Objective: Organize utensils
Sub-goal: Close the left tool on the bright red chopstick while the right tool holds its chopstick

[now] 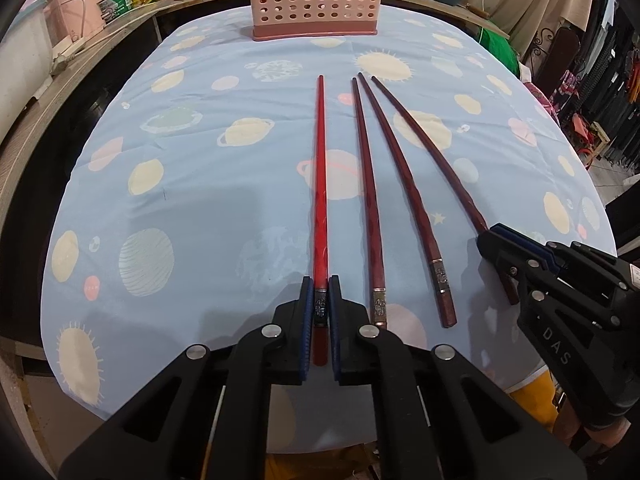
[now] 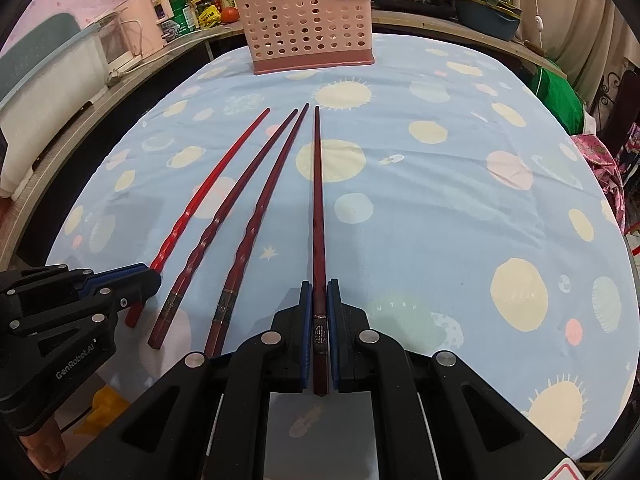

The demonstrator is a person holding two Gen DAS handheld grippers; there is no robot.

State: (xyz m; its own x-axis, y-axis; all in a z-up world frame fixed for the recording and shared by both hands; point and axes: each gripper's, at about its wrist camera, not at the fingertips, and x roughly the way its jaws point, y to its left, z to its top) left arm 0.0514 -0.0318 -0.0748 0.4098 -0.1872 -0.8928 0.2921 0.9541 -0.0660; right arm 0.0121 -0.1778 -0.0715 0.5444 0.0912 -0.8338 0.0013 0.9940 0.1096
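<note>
My left claw [image 1: 321, 312] is clenched on the handle end of the bright red chopstick [image 1: 320, 184], which points straight ahead from its fingers along the table [image 1: 192, 160]. My right claw [image 2: 319, 320] grips the darkest chopstick [image 2: 318, 208] the same way. Two more dark red chopsticks [image 2: 240, 224] lie between my claws, tips converging ahead. The pink perforated utensil holder [image 2: 308, 28] stands well beyond the tips, at the table's far edge.

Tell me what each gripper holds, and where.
Left gripper: the bright red chopstick, near its thick end. Right gripper: the rightmost dark chopstick, same spot.
</note>
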